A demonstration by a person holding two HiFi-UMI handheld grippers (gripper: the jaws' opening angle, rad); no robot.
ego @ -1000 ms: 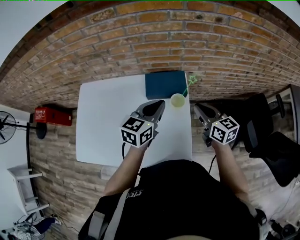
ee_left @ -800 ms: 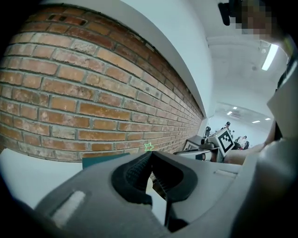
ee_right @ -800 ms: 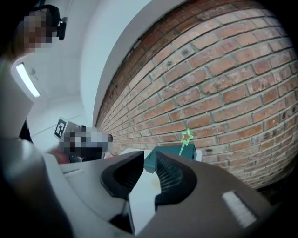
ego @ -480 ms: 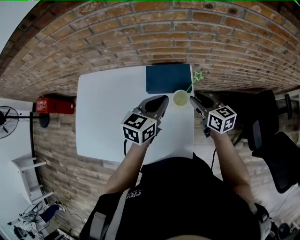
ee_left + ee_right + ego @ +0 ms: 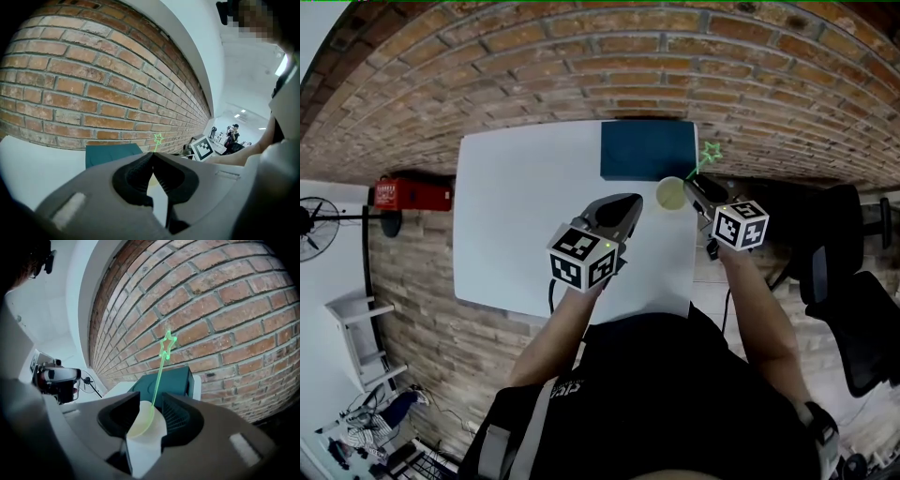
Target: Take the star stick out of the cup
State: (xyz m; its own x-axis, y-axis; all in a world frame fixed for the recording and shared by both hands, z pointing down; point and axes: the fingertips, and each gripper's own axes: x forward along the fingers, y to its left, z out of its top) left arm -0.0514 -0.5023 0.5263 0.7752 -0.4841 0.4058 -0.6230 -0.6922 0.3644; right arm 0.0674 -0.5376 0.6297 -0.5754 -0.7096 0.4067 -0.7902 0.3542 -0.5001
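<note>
- Star stick (image 5: 160, 373): thin, translucent green, leaning up out of a white cup (image 5: 142, 439), its star just ahead of and above the right gripper (image 5: 151, 400).
- Right gripper: jaws spread, the cup standing between them; I can't tell whether the pads touch it.
- Left gripper (image 5: 152, 158): jaws pressed together on nothing, the cup ahead to its right.
- Dark teal box (image 5: 646, 150): just beyond the cup on the white table (image 5: 516, 225).
- Print on the person's black shirt (image 5: 567, 387): too small to read.

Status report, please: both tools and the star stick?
Left tool shut, empty. Right tool open, cup at its jaws. Star stick in cup. Nothing blocks it.
</note>
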